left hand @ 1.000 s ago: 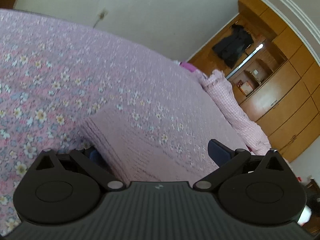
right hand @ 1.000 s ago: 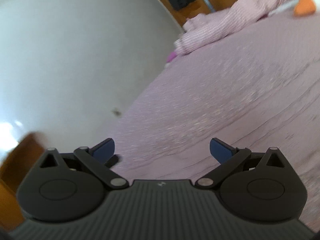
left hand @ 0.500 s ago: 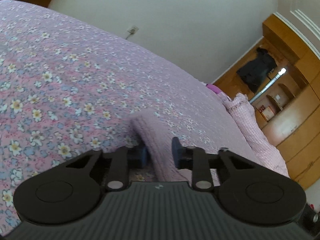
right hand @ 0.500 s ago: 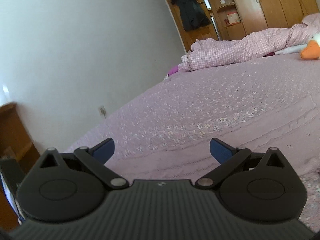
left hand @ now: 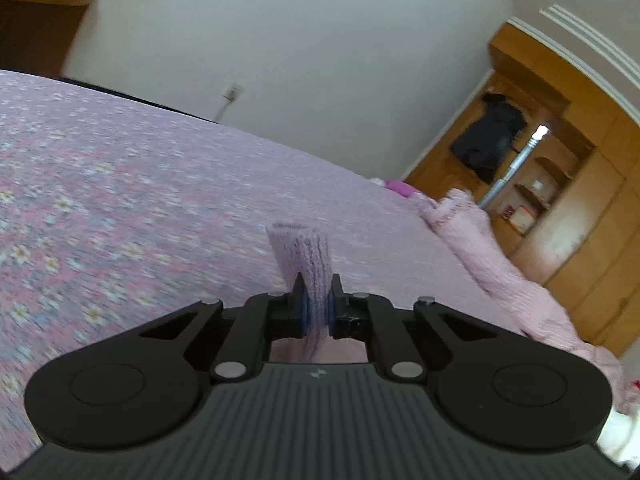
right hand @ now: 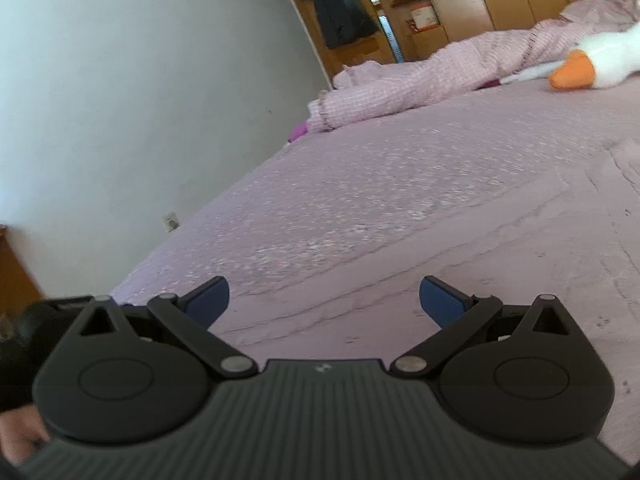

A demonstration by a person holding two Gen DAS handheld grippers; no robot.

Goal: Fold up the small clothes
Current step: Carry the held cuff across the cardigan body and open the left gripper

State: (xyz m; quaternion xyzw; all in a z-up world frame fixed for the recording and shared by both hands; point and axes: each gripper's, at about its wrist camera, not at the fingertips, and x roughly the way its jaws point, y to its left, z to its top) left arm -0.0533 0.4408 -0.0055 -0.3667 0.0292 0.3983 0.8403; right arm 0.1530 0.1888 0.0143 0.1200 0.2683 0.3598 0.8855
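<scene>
Now-closed left hand-held gripper (left hand: 317,304) w/ pink cloth (left hand: 306,254) between fingers, off bed (left hand: 160,200).

The left gripper (left hand: 317,306) pinches a lilac knit garment (left hand: 305,256) above the floral bedspread (left hand: 120,208).

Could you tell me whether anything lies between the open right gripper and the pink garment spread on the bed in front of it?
Nothing visible does. The right gripper hangs open over the pink garment, with only bare fabric ahead of its fingers. The plush duck lies far off, and the left gripper is shut on a knitted edge.
</scene>
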